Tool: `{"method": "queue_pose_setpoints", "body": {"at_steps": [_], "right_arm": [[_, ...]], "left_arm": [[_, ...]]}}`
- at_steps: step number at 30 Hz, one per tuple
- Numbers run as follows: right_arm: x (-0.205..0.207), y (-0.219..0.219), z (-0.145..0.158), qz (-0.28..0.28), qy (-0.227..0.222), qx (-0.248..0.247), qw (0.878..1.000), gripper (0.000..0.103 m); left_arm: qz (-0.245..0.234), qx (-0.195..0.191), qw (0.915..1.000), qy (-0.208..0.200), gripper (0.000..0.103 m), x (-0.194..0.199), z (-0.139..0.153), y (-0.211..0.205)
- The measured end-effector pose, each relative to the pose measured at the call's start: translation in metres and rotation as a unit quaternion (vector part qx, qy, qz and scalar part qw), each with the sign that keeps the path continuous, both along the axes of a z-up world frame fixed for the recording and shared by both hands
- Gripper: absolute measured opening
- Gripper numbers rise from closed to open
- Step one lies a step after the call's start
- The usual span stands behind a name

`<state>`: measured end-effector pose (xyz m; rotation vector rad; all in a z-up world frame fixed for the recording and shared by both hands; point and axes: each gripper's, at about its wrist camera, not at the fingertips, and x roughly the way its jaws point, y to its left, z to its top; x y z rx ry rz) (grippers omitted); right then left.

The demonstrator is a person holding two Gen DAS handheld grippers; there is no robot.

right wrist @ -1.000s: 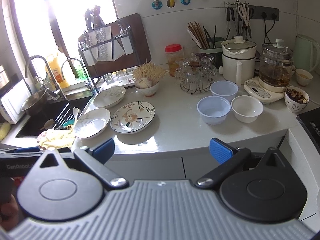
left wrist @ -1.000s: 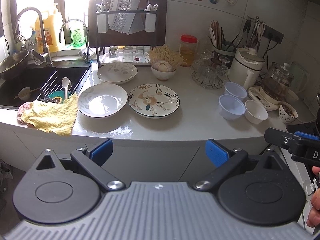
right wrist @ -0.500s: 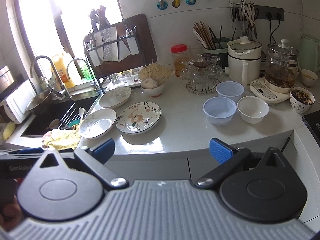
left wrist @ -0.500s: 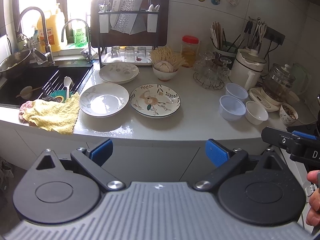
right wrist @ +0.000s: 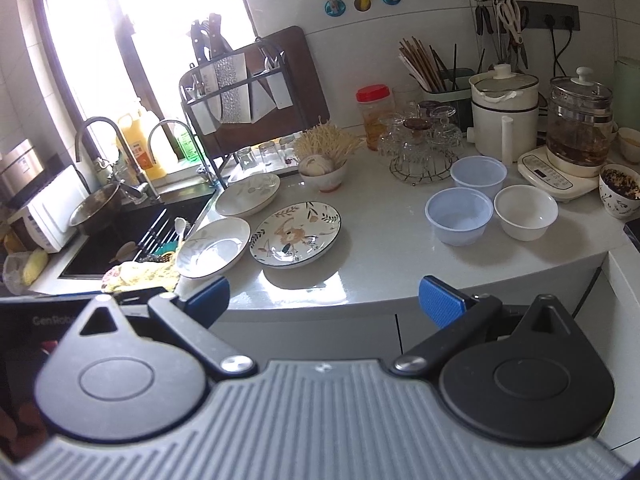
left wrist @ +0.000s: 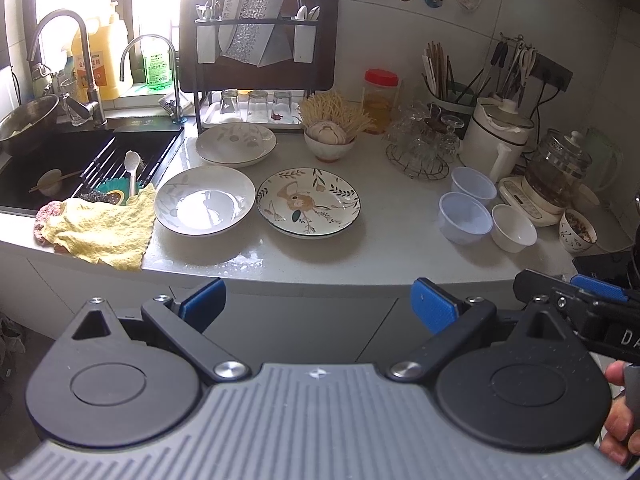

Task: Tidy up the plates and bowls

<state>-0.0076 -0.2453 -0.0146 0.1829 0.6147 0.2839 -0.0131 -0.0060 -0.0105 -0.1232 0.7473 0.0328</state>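
A lived-in home kitchen: a pale stone counter [left wrist: 400, 248] runs along white wall tiles, with a dark sink [left wrist: 60, 168] and two curved taps [left wrist: 60, 40] under a bright window. A knife and cutting-board rack [left wrist: 258, 40] stands at the back (upturned glasses beneath it), beside a chopstick holder [right wrist: 440, 80], a glass kettle [right wrist: 580, 124] on its base, detergent bottles [left wrist: 96, 64] and a yellow dishcloth [left wrist: 104, 228]
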Motion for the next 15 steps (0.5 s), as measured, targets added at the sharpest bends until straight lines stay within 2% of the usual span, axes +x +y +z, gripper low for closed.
{"method": "queue_pose_setpoints", "body": {"at_steps": [4,15], "right_arm": [[0.003,-0.003,0.002,-0.002,-0.005,0.005,1.0,0.103],[0.023,0.009,0.0,0.012,-0.006,-0.001,1.0,0.102]], "left_arm": [[0.009,0.01,0.9999,-0.006,0.101,0.008,0.006,0.004],[0.015,-0.002,0.9999,0.004,0.101,0.037,0.001,0.021]]}}
